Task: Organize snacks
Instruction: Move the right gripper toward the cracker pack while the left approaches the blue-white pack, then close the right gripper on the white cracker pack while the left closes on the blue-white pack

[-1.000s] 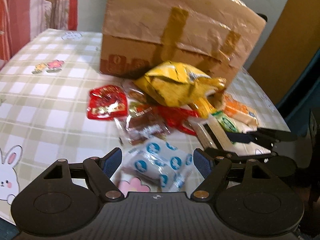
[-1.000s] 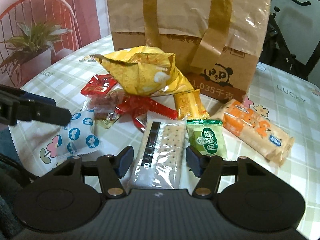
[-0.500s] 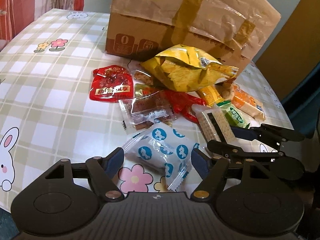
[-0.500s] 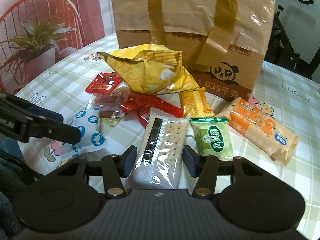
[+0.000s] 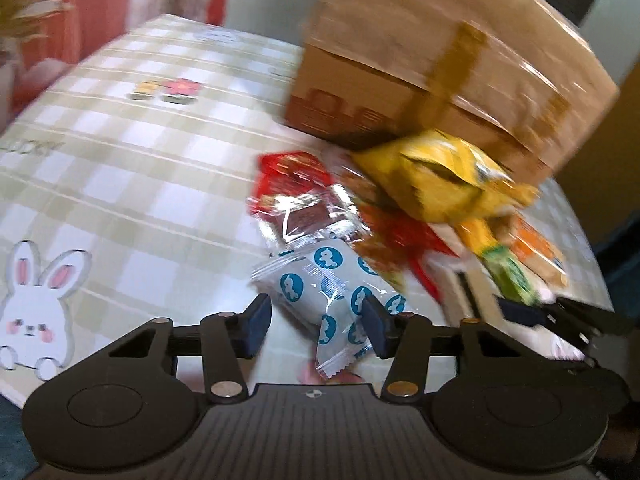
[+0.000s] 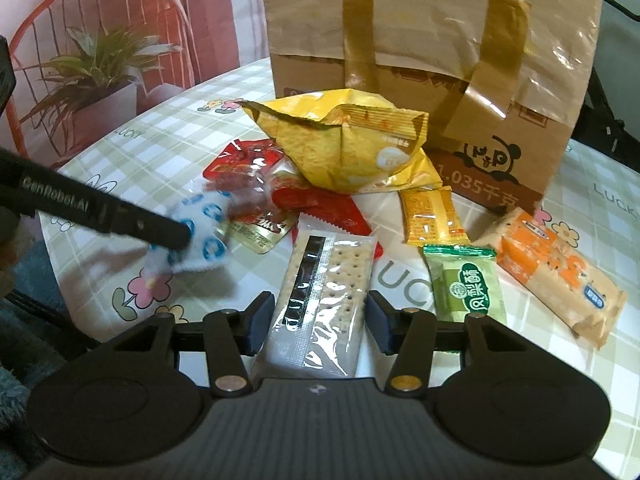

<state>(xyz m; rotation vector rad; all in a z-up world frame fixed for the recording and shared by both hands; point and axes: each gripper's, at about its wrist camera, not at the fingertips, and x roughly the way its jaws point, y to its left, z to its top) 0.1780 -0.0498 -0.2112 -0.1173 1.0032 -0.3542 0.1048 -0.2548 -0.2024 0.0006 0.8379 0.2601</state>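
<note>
We note the snacks piled on the checked bench (image 6: 580, 200) before a taped cardboard box (image 6: 432, 32).

The white packet with blue prints (image 5: 320, 292) lies at the pile's near left edge. The left hand-held gripper (image 5: 316, 320) is closing around it. Its right pad touches the wrapper; whether the left pad does, we cannot tell.

The clear cracker pack (image 6: 320, 300) lies between the pads of the right hand-held gripper (image 6: 316, 320), both pressing its sides.

A yellow chip bag (image 6: 344, 140) tops the pile. A green pastry packet (image 6: 468, 284) and an orange biscuit pack (image 6: 556, 272) lie to the right.
</note>
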